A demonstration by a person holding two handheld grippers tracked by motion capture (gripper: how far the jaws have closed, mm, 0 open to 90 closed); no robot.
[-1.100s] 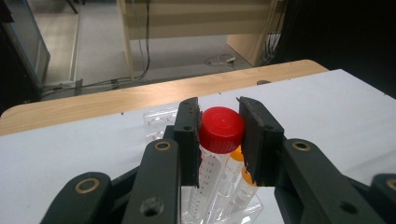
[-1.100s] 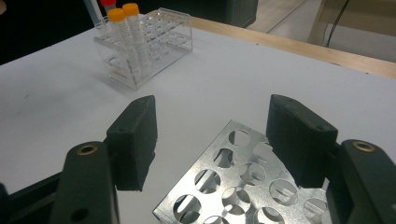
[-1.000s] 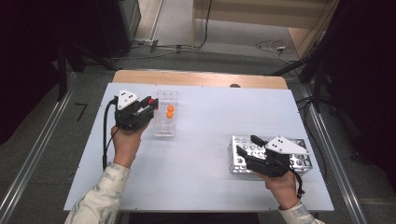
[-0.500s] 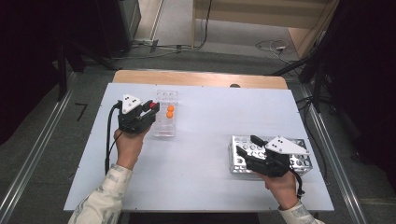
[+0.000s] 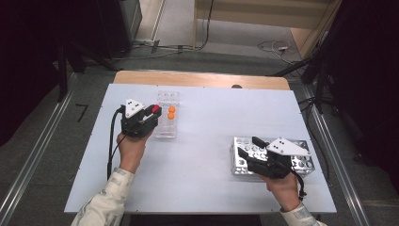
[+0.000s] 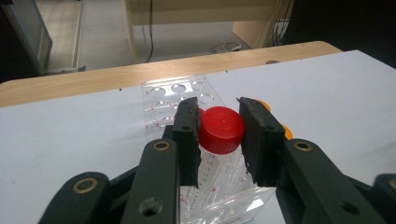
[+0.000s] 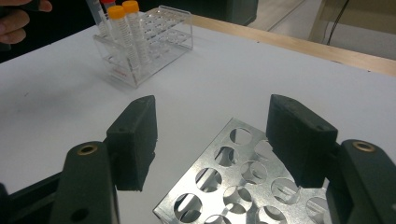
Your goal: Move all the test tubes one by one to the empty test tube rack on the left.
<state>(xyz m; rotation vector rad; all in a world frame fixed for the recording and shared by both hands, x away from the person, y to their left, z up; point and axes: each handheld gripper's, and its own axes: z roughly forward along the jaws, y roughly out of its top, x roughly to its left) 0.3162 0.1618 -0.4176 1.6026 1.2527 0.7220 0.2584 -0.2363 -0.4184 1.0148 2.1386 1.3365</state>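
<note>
L hand-held gripper [image 6: 218,135] view: jaws just easing off red-capped tube [image 6: 220,130]; R hand-held gripper [image 7: 212,140] spread.

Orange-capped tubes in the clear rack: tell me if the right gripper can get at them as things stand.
Probably yes. The right gripper stands open above the metal rack, and bare table lies between it and the orange-capped tubes; only the left gripper at the red-capped tube crowds that clear rack.
</note>
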